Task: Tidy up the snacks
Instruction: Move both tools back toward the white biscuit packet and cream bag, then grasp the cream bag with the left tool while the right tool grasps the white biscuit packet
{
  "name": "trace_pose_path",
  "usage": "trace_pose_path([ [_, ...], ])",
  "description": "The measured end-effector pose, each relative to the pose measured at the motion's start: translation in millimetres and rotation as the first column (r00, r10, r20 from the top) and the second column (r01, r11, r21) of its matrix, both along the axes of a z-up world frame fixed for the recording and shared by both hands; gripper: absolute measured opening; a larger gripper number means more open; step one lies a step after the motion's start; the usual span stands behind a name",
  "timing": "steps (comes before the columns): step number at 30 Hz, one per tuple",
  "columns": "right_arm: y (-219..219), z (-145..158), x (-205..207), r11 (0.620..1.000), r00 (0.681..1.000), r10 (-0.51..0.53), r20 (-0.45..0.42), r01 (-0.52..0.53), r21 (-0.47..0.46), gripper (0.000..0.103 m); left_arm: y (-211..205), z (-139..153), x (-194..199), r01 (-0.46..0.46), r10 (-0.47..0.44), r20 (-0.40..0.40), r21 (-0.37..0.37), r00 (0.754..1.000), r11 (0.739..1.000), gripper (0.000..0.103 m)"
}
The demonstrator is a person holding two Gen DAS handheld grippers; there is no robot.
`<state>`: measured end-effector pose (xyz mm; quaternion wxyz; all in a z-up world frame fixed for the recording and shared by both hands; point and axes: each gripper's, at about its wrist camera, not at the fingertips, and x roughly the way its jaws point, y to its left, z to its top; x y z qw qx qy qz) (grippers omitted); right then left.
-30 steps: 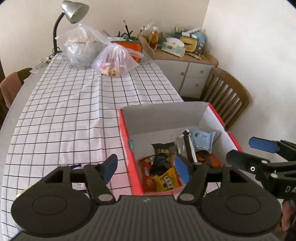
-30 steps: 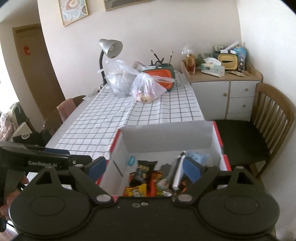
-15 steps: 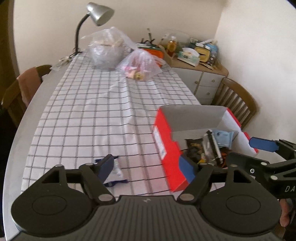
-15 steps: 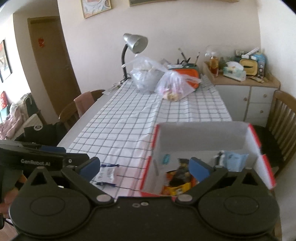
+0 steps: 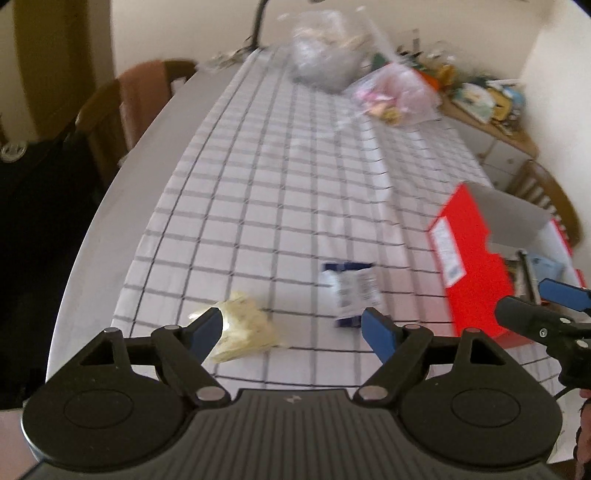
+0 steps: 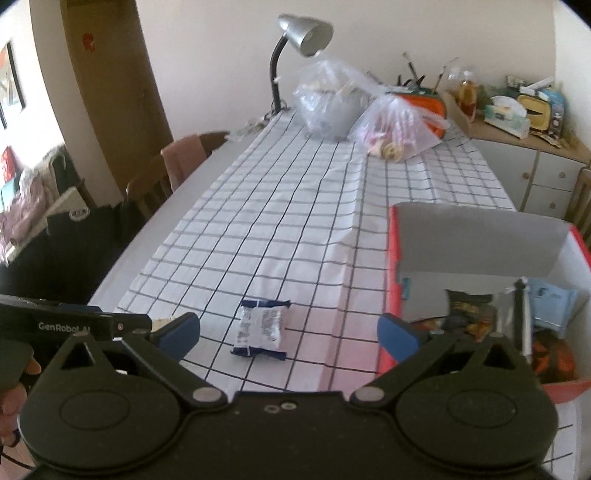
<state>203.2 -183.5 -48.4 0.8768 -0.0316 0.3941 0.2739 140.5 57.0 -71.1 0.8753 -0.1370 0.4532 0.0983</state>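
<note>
Two loose snacks lie on the checked cloth: a blue-and-white packet (image 5: 351,291) (image 6: 260,326) and a pale yellow packet (image 5: 243,332). My left gripper (image 5: 293,332) hovers open above the cloth, its left finger over the yellow packet, nothing between the pads. My right gripper (image 6: 288,332) stands wide open just short of the blue-and-white packet, empty. To the right sits a red cardboard box (image 5: 472,273) (image 6: 391,258) with several snack packets (image 6: 469,310) inside. The right gripper (image 5: 522,295) also shows in front of the box.
Two clear plastic bags (image 6: 332,107) of goods, an orange case and a desk lamp (image 6: 306,33) stand at the table's far end. Wooden chairs (image 6: 177,166) line the left side, another is on the right. A cluttered cabinet (image 6: 517,147) stands behind.
Both grippers swung left, away from above the box and lower toward the near cloth. Their jaws widened. The two loose packets came into view.
</note>
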Motion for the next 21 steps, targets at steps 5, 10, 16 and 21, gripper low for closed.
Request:
trace_pose_path([
  [5, 26.4, -23.3, 6.9, 0.998, 0.999, 0.031, -0.036, -0.033, -0.061, 0.103, 27.5, -24.6, 4.7, -0.078, 0.074, -0.074, -0.058, 0.995, 0.995, 0.082],
  [10, 48.6, -48.3, 19.9, 0.99, 0.995, 0.061, -0.08, -0.07, -0.119, 0.103, 42.3, -44.8, 16.0, -0.139, 0.125, -0.142, -0.095, 0.982, 0.986, 0.082],
  [16, 73.5, -72.9, 35.7, 0.978, 0.989, 0.099, -0.111, -0.117, -0.175, 0.102, 48.5, -62.0, 35.0, -0.18, 0.158, -0.198, -0.098, 0.967, 0.979, 0.082],
  [21, 90.0, -92.7, 48.5, 0.97, 0.984, 0.104, -0.143, -0.132, -0.206, 0.101, 53.1, -73.1, 50.2, -0.203, 0.174, -0.238, -0.102, 0.955, 0.974, 0.082],
])
